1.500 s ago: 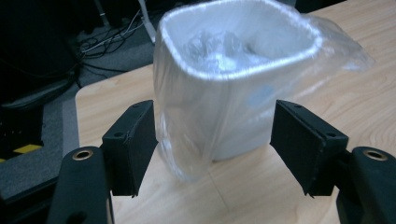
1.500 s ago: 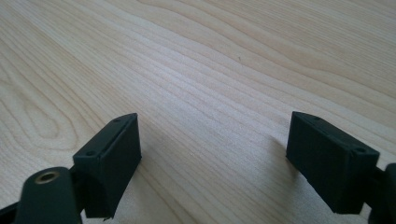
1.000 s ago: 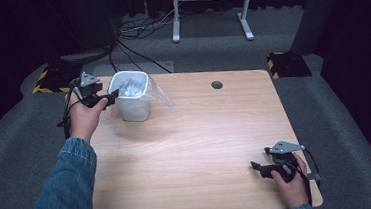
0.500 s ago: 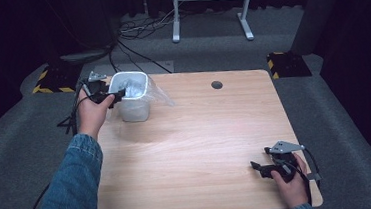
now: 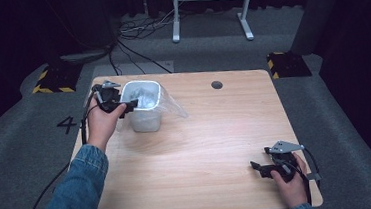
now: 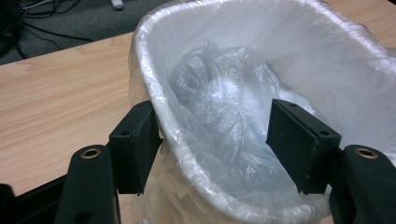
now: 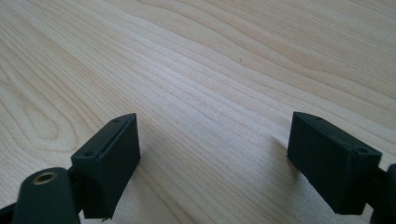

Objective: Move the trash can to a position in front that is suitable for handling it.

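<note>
Straddling bin rim (image 6: 154, 93) (left gripper (image 6: 215, 144) view)

A dark numeral "4" (image 5: 67, 125) stood on the grey carpeted floor (image 5: 21, 142) left of the table. It looked hand-marked, though the view was coarse. Nothing else was legible.

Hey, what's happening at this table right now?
A person at a wooden table works with a hand-held gripper in each hand. The left hand-held gripper is at the rim of a small white bin lined with a clear plastic bag. Its jaws straddle the rim, one outside and one inside, and stand apart rather than pinched on it. The right hand-held gripper rests open on bare wood near the table's front right corner, with nothing between its jaws.
</note>
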`<state>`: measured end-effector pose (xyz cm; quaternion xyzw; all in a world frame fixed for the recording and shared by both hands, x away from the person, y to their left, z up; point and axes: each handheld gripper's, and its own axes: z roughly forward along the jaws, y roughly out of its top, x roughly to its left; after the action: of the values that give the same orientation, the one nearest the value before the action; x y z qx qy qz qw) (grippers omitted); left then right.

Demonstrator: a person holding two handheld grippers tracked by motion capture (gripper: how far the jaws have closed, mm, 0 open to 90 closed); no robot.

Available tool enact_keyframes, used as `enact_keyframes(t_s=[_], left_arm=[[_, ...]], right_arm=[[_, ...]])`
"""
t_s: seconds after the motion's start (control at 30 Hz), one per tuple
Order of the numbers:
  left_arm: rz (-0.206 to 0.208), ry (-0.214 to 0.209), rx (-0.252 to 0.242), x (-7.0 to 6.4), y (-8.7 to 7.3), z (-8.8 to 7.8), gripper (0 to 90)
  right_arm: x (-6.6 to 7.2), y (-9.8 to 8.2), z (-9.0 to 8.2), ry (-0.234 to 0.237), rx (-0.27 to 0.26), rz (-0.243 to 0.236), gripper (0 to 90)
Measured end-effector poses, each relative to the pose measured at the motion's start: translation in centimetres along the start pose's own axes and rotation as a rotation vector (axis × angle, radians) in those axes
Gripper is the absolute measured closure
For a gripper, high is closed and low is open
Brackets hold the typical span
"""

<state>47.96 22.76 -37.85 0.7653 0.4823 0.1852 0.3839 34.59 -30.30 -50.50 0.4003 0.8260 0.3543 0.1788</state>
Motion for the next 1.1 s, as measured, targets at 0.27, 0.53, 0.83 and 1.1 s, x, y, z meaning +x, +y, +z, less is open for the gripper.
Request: enact_keyframes(t_s=[0.27, 0.53, 0.83, 1.1], left_arm=[[0.062, -0.076, 0.005, -4.2, 0.0, -0.3, 32.0], [0.062, -0.155, 0.008, -8.2, -1.1, -0.4, 33.0], [0.062, -0.187, -0.019, -12.1, -2.2, -1.1, 32.2], [0.075, -0.209, -0.016, -15.7, -2.9, -1.5, 31.8]], right_arm=[[0.0, 0.0, 0.0, 0.002, 0.001, 0.0, 16.7], [0.0, 0.0, 0.0, 0.001, 0.001, 0.0, 16.7], [0.0, 0.0, 0.0, 0.002, 0.001, 0.0, 16.7], [0.0, 0.1, 0.0, 0.005, 0.003, 0.0, 16.3]])
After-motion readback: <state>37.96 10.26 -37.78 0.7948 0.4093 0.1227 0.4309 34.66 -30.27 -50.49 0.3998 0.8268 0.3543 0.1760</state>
